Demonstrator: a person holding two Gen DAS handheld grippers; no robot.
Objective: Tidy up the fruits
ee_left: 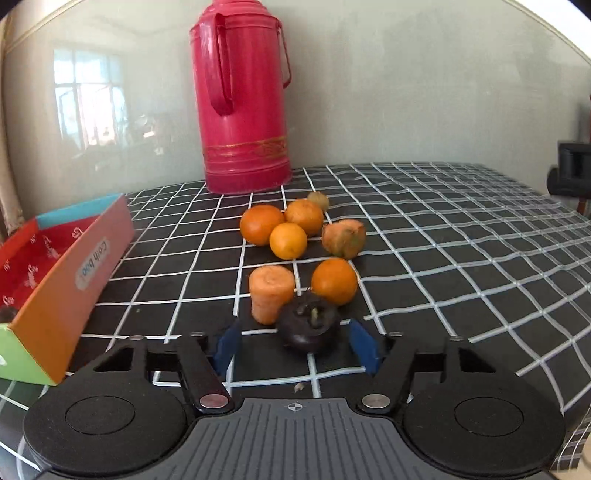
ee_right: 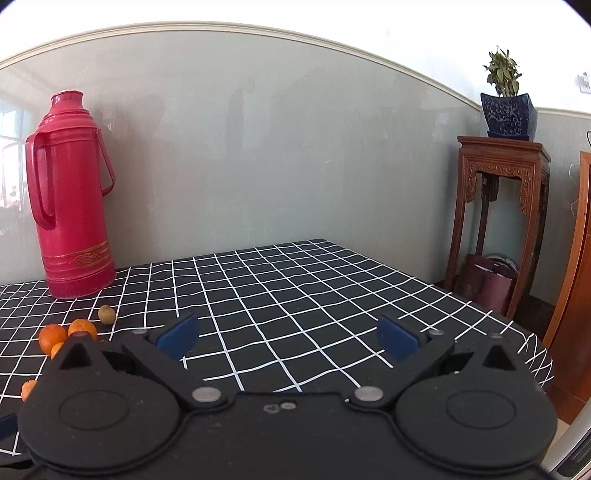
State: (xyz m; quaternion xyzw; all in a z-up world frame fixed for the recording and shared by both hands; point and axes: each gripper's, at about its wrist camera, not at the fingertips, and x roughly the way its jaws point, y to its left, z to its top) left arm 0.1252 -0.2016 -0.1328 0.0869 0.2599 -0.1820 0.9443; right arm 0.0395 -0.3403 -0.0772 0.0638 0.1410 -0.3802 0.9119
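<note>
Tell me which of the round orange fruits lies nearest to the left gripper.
The lone orange fruit just behind the dark mangosteen, right of the carrot piece. The other three sit clustered farther back, toward the red thermos.

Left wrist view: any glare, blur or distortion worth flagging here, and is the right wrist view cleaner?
Left wrist view: fisheye bends the checked tablecloth lines; a bright window reflection glares on the glossy wall; the mangosteen between the left gripper fingers looks slightly soft. Right wrist view: sharper and evenly lit, though the wall moulding bows; only faint reflections behind the red thermos.
</note>
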